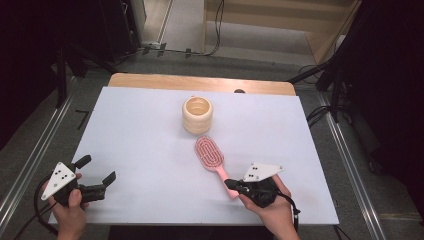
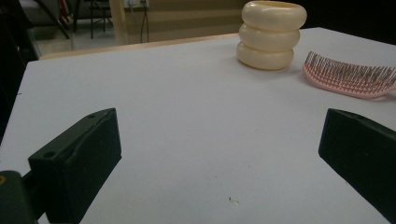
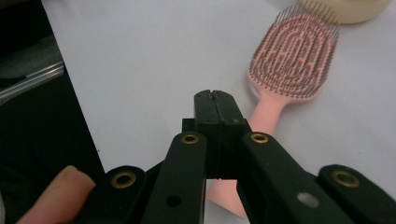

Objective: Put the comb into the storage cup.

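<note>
The pink hairbrush (image 1: 211,157) lies bristles-up on the white counter (image 1: 140,135), its head just near of the cream ribbed cup (image 1: 197,115). The right claw (image 1: 234,186) sits clenched over the handle's near end, apparently empty. The left claw (image 1: 98,169) rests released at the near left, well apart.

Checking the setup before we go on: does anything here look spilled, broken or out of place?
Nothing stands out. The cream ribbed plastic cup stands upright, the pink oval hairbrush lies bristles up, undamaged, and the white tabletop shows no spill.
</note>
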Demonstrator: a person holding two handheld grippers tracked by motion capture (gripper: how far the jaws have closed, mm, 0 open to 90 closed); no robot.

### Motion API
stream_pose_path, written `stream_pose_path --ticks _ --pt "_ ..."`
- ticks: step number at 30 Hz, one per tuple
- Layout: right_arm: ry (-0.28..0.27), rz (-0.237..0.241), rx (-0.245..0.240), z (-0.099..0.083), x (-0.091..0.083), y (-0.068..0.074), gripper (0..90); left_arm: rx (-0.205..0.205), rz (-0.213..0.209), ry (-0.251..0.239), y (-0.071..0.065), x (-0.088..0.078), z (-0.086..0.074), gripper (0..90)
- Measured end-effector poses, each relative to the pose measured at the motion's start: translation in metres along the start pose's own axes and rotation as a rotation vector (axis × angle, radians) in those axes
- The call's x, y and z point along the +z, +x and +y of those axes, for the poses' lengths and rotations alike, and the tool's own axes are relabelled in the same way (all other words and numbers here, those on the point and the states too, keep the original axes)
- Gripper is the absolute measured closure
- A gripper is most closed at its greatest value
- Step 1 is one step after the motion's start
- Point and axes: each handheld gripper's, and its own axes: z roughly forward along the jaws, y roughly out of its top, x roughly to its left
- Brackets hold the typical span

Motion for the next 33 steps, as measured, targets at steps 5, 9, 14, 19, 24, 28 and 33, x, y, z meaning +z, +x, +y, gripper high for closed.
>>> stream_pose_path --ticks 5,9,14,19,24,28,33 --pt "0.042 0.018 0.002 -0.002 0.012 0.003 88.3 0.001 -0.001 0.0 0.0 0.0 0.0 0.0" --pt "0.08 0.019 0.001 -0.003 0.021 0.006 88.3 0.0 0.0 0.001 0.0 0.0 0.0 0.0" --pt "0.153 0.027 -0.013 -0.006 0.033 0.01 88.3 -0.004 0.002 -0.003 0.0 -0.001 0.0 0.0" --pt "0.2 0.01 -0.038 -0.006 0.041 0.014 88.3 -0.003 0.002 -0.001 0.0 0.0 0.0 0.0" --pt "0.241 0.013 -0.022 -0.01 0.048 0.013 88.4 -0.001 0.001 0.001 0.0 -0.001 0.0 0.0" --pt "0.261 0.006 -0.011 -0.012 0.05 0.013 88.4 -0.001 0.001 0.0 0.0 -0.001 0.0 0.0" --pt "0.29 -0.006 -0.012 -0.014 0.054 0.012 88.4 -0.001 0.0 0.0 0.0 -0.001 0.0 0.0"
